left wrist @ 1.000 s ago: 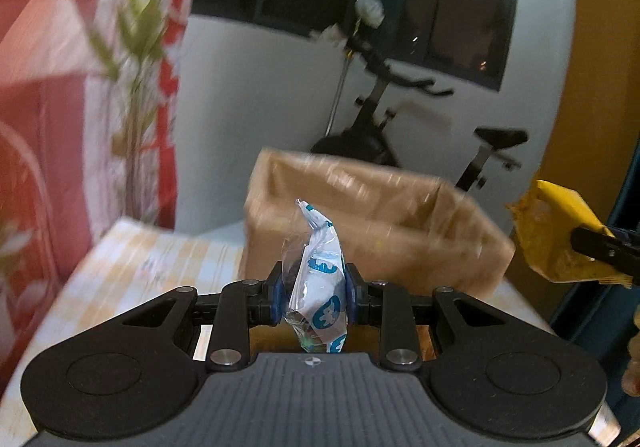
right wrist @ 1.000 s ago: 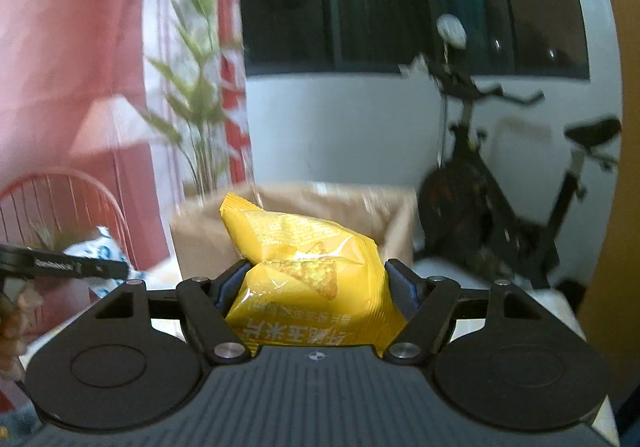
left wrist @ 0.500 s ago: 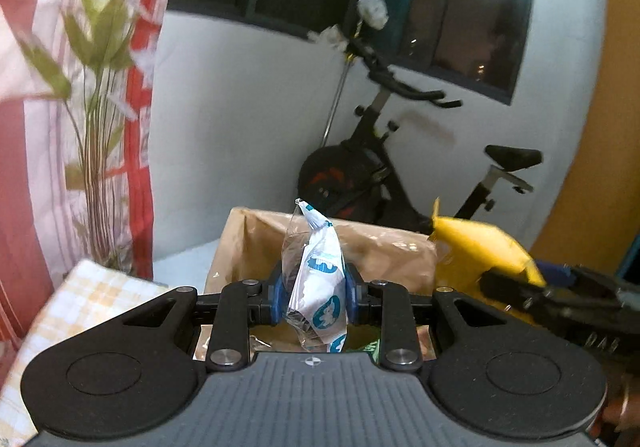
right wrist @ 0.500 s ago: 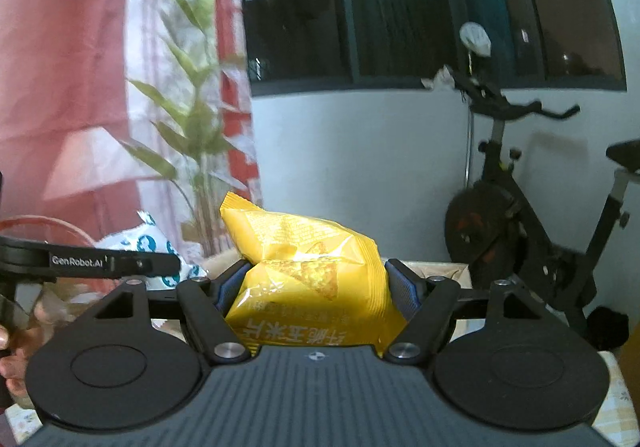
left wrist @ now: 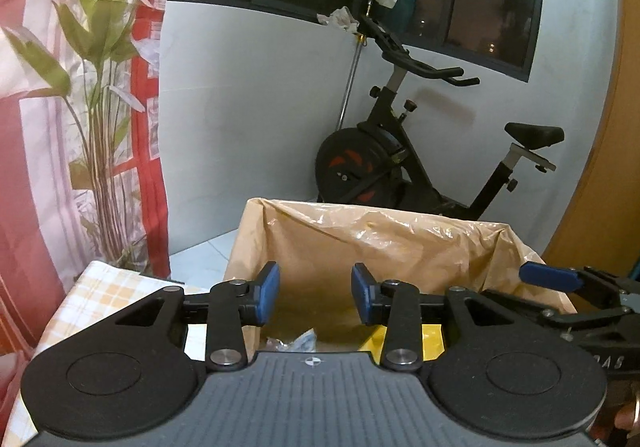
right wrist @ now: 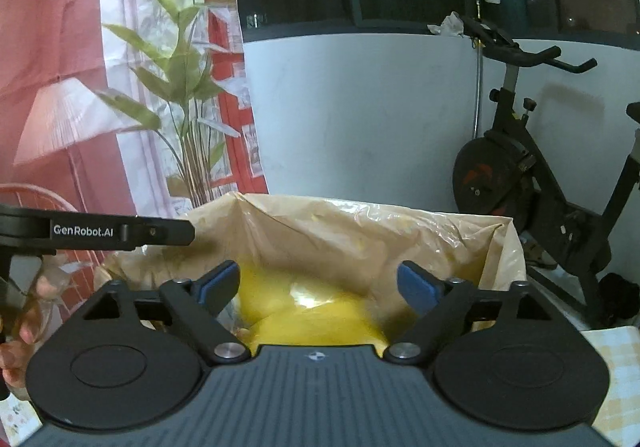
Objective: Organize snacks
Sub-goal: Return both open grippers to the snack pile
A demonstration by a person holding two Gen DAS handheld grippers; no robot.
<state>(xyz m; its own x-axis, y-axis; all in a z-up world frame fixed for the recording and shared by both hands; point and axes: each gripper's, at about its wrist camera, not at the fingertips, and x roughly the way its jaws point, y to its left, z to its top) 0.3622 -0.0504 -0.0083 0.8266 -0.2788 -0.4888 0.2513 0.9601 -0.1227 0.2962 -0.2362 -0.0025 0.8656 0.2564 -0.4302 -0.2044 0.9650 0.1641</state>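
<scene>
**Both packets dropped into the lined box**

At nine o'clock in the left wrist view hangs the red and white curtain (left wrist: 48,167) with a leafy plant (left wrist: 100,95) before it, and below that a corner of the checked tablecloth (left wrist: 104,287). Moving toward the centre, the left gripper (left wrist: 315,295) now has its blue pads spread apart with nothing between them. Half a second ago it pinched a white and blue packet; that packet (left wrist: 302,341) now appears as a pale crumple low inside the box (left wrist: 360,239), at six o'clock just past the gripper body. The box is lined with tan plastic film and sits directly ahead of both grippers.

Further right, at about four o'clock in the same view, a strip of the yellow snack bag (left wrist: 430,343) shows inside the box, and the right gripper's blue finger pokes over the box's right rim. The right wrist view confirms it: the right gripper (right wrist: 318,285) stands wide open and empty, where it gripped the yellow bag a moment before, and the bag (right wrist: 312,311) lies blurred below the jaws within the liner. An exercise bike (left wrist: 420,151) stands at one o'clock beyond the box.

Judged from this, both releases have succeeded, so this pair of snacks is put away. The next sensible move would be to lift both grippers clear of the liner and go for any remaining snacks.
</scene>
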